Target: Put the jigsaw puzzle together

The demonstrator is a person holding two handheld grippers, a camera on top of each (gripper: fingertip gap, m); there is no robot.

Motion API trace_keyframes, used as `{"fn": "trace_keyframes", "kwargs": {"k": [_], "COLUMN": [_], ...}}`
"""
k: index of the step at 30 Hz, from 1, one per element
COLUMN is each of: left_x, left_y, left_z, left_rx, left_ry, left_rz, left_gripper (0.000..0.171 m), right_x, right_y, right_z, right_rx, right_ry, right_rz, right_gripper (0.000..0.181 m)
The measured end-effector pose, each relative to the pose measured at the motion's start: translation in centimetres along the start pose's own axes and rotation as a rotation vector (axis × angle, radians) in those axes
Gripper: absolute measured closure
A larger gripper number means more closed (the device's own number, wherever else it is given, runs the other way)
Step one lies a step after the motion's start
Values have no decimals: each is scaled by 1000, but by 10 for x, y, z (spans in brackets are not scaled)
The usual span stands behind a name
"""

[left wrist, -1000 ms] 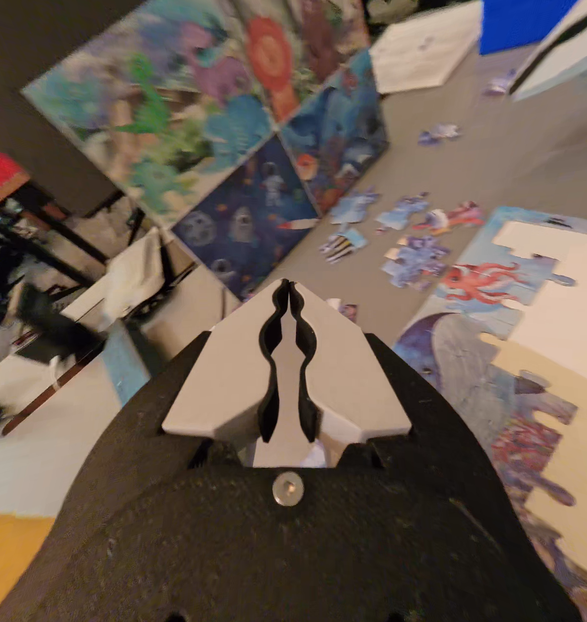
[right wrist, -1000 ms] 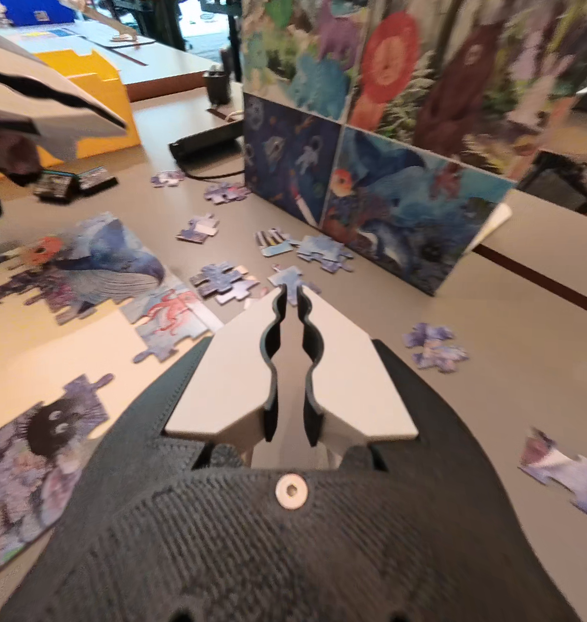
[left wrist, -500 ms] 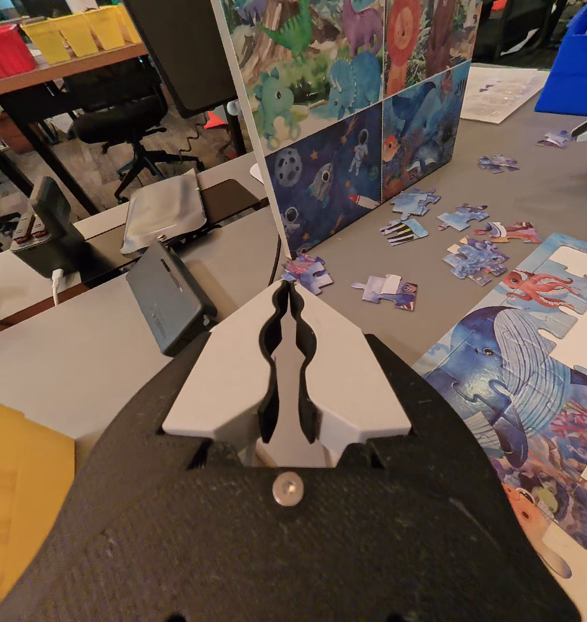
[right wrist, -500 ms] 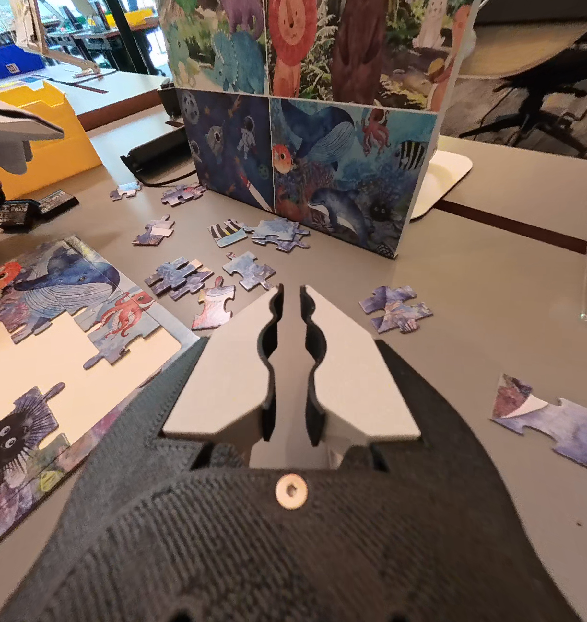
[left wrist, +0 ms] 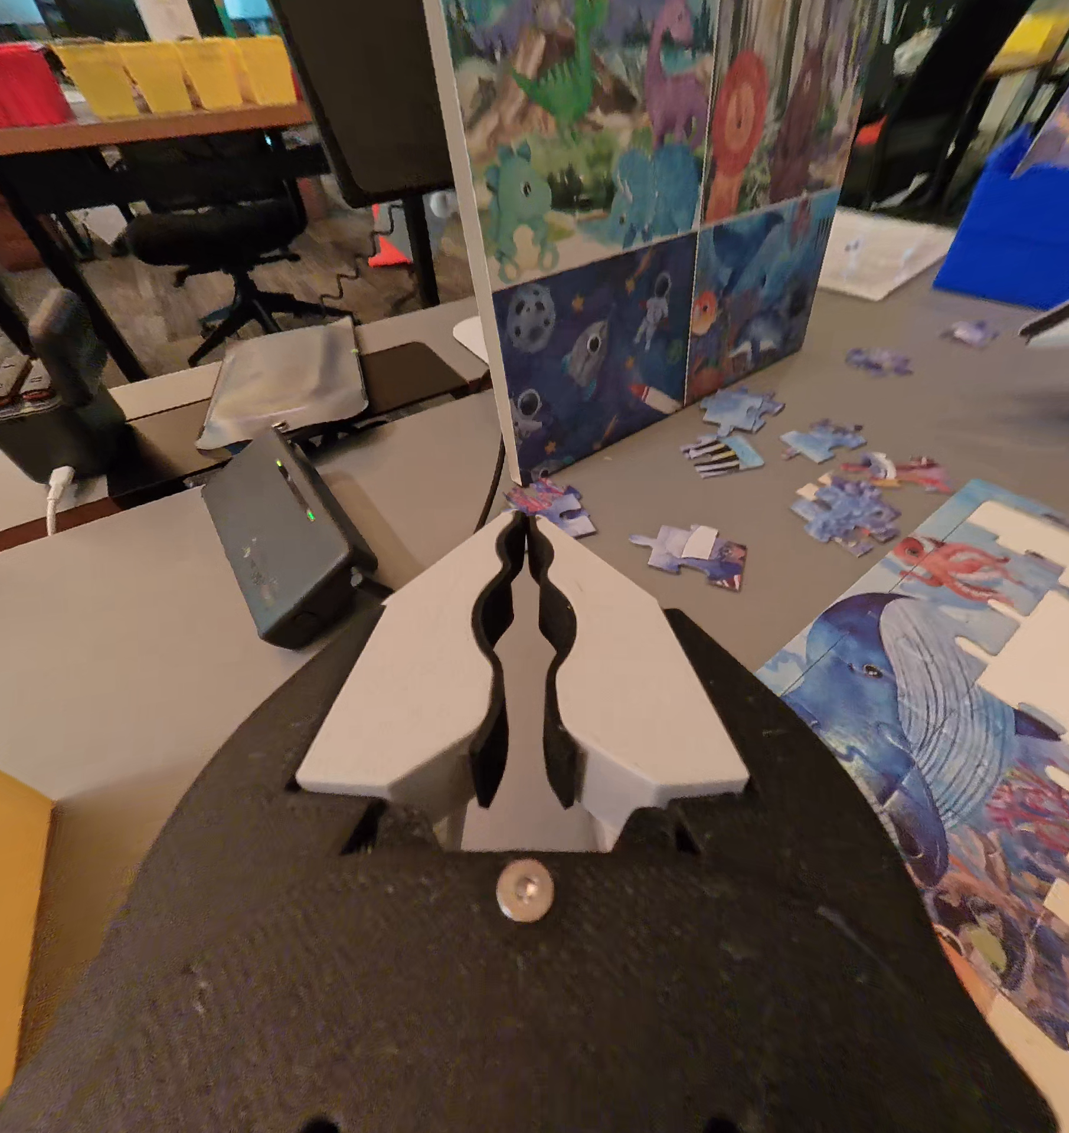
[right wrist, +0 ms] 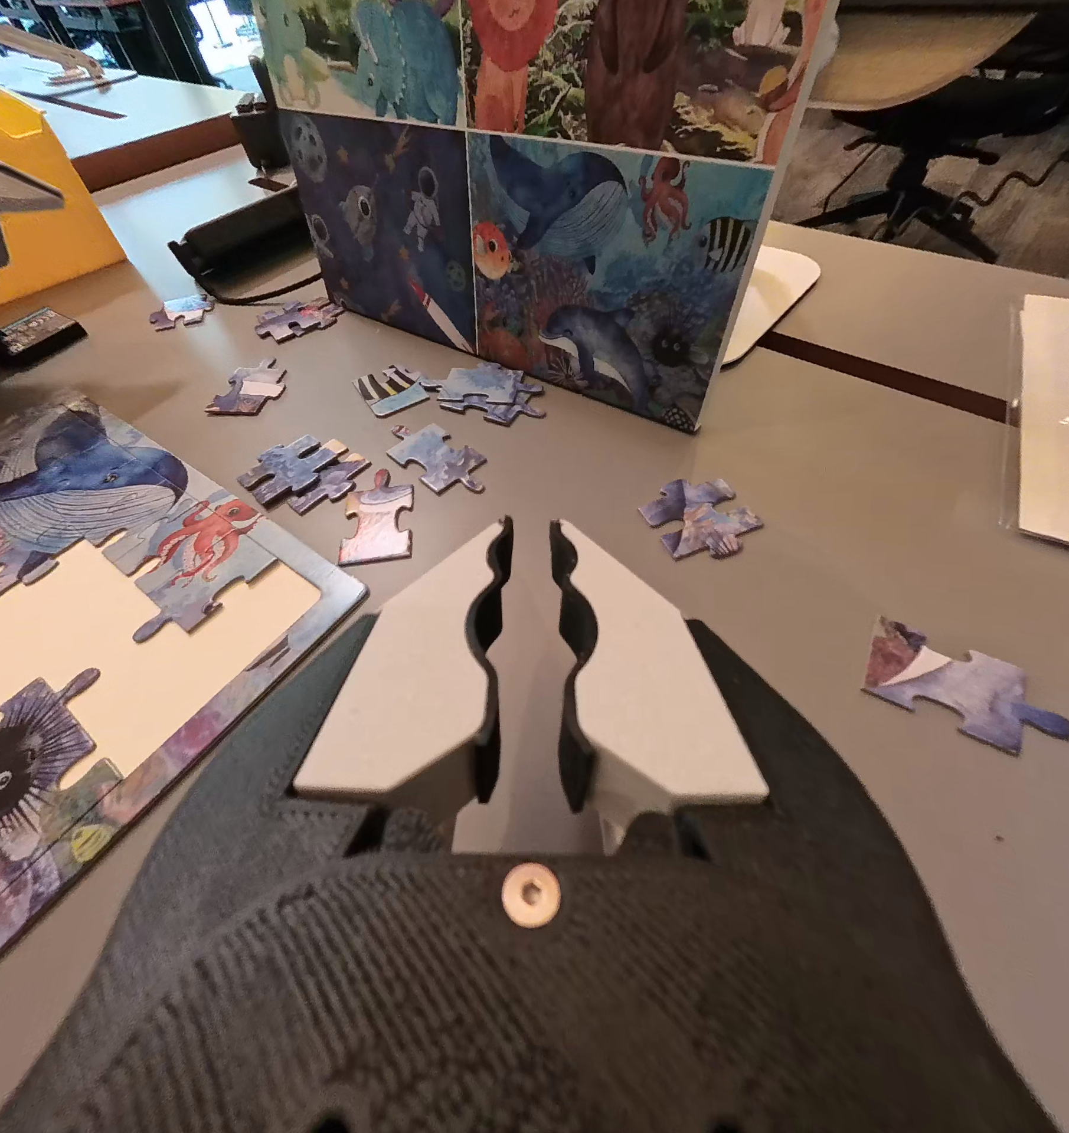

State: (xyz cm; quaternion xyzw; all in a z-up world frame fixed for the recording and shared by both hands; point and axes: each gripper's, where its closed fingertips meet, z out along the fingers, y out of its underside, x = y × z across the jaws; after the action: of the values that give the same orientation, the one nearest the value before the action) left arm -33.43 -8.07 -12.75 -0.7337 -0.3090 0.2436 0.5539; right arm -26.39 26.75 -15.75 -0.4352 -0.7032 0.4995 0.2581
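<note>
The grey table point(right wrist: 826, 490) filled both views. An upright picture board point(right wrist: 581, 202) with four painted scenes stood at the upper middle of the right wrist view and the upper right of the left wrist view. The jigsaw puzzle tray point(right wrist: 329, 604), partly filled with a whale and a red octopus and bare cream in its middle, lay flat at the left of the right wrist view and at the right edge of the left wrist view point(left wrist: 924, 723). The left gripper point(left wrist: 527, 521) sat at centre frame above the table, its jaws nearly together with only a sliver between the tips and nothing held. The right gripper point(right wrist: 530, 525) hung at centre frame, its jaws a narrow gap apart and empty. A dark grey box point(left wrist: 277, 542) lay at left centre of the left wrist view. Loose pieces were scattered between tray and board; a pale piece point(right wrist: 377, 518) lay just up and left of the right fingertips, a purple piece point(right wrist: 700, 518) to their right, and a blue-tabbed piece point(right wrist: 961, 690) at the far right
</note>
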Motion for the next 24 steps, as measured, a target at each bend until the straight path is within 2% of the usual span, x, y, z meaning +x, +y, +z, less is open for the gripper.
{"fn": "trace_keyframes", "kwargs": {"k": [9,14,20,24], "left_x": [-19,-18,-4,15], "left_y": [0,-3,-17,-17], "left_z": [-9,-11,-15,-8], "left_rx": [52,64,102,85], "left_ry": [-26,-30,21,100], "left_rz": [-136,-130,-141,-146], "left_gripper": [171,171,171,171], "right_x": [3,2,-6,-20], "right_y": [3,2,-2,5], "right_z": [-15,-22,-23,-14], "right_rx": [23,47,68,-5], "right_ry": [33,15,-84,-92], "right_rz": [28,58,155,122], "right_gripper": [166,159,146,144]}}
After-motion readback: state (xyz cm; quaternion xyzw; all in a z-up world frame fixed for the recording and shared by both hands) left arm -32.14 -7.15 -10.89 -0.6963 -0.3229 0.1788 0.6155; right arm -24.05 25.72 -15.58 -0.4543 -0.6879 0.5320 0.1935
